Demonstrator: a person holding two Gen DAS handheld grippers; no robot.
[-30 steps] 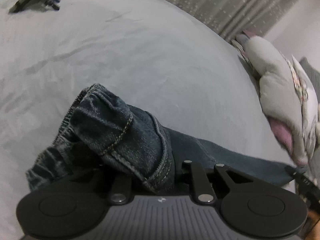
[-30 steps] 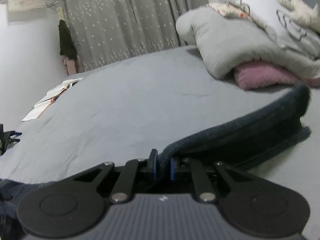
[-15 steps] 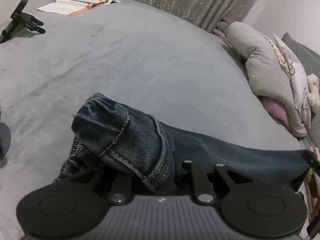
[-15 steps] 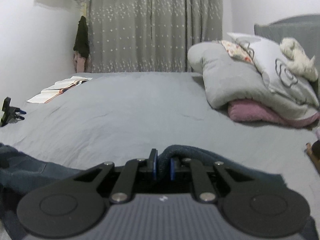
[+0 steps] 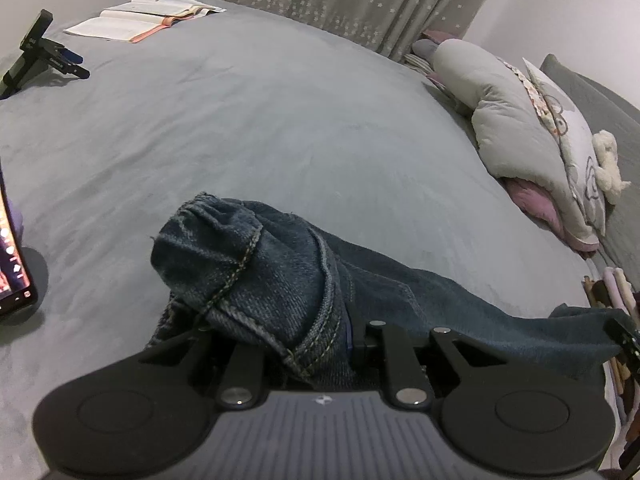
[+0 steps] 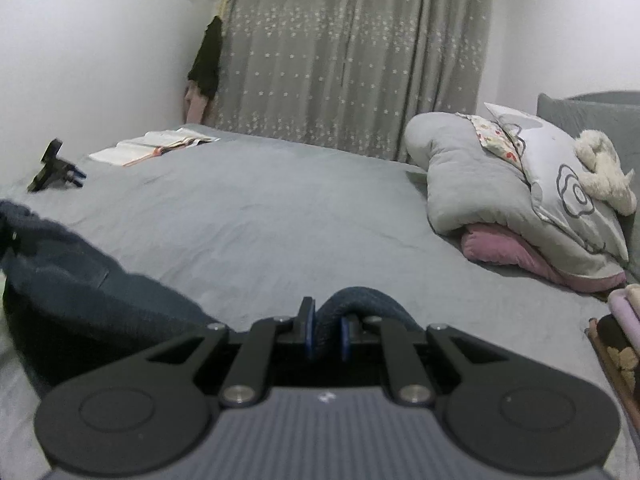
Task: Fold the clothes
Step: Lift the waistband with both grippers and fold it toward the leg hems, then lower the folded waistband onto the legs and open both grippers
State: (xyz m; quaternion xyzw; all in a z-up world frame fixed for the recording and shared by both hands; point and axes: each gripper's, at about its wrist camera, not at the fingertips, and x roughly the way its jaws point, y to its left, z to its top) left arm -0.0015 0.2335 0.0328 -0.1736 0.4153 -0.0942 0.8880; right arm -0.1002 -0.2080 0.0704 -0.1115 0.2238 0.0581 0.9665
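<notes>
Count: 1 pr jeans [image 5: 256,276], 2 hand-held grippers, 1 bed [image 5: 280,120], 1 open book [image 5: 140,20], 1 pillow pile [image 6: 520,200].
Left hand-held gripper [image 5: 320,344]: clamped on bunched waistband end of jeans; denim heaps fwd over fingers.
Right hand-held gripper [image 6: 326,336]: pinched on fold of same jeans [image 6: 360,300].
Jeans span btwn both, above bed.

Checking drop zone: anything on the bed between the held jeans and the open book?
Nothing. In the left wrist view, only bare grey bedsheet lies between the jeans and the open book. The black phone stand sits off to the left.
</notes>
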